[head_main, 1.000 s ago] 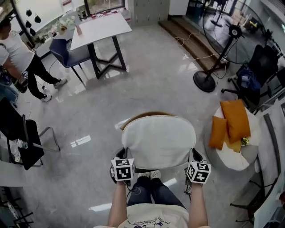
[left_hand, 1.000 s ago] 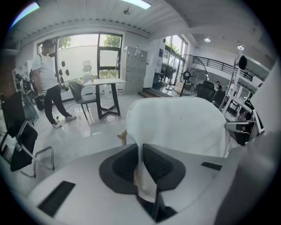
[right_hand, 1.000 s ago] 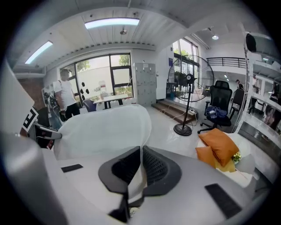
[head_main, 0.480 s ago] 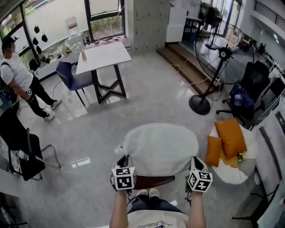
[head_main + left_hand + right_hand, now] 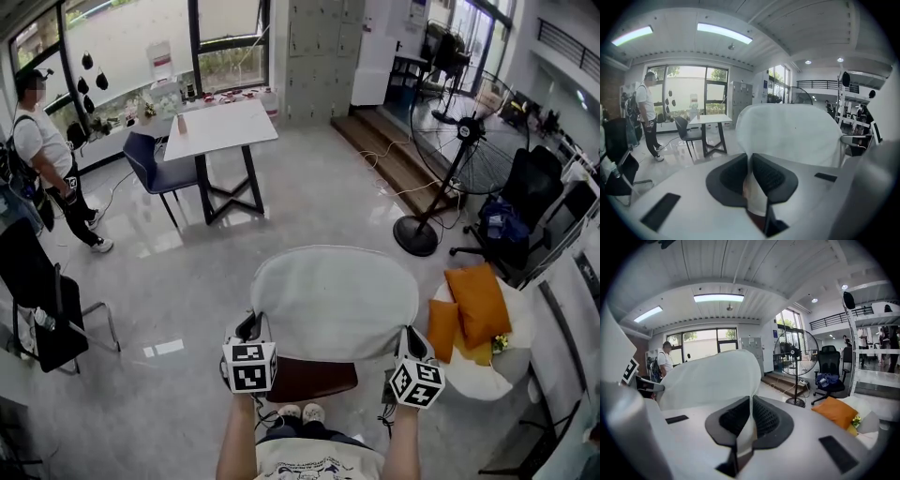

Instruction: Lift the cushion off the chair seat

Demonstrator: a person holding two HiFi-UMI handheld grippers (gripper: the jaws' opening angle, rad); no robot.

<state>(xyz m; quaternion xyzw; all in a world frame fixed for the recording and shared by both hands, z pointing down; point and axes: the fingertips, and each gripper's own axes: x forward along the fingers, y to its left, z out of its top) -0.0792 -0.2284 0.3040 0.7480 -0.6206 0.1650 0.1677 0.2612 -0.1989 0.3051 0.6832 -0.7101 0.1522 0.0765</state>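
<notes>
A pale, off-white cushion (image 5: 335,302) hangs in the air in front of me, held by its near corners. My left gripper (image 5: 249,330) is shut on the cushion's left edge (image 5: 751,180), and the fabric is pinched between its dark pads. My right gripper (image 5: 407,339) is shut on the right edge (image 5: 749,425) in the same way. Under the cushion the brown chair seat (image 5: 314,379) shows bare. The cushion (image 5: 792,133) fills the middle of the left gripper view and also the left of the right gripper view, where the cushion (image 5: 710,378) hides much of the room.
A round white stool (image 5: 506,366) with orange cushions (image 5: 478,305) stands at the right, with a standing fan (image 5: 459,141) and a black office chair (image 5: 534,187) behind it. A white table (image 5: 220,127) and blue chair (image 5: 155,169) stand at the back left, near a person (image 5: 42,150).
Both grippers have risen with the cushion between them. It has come up off the chair, and the brown seat below now shows.
</notes>
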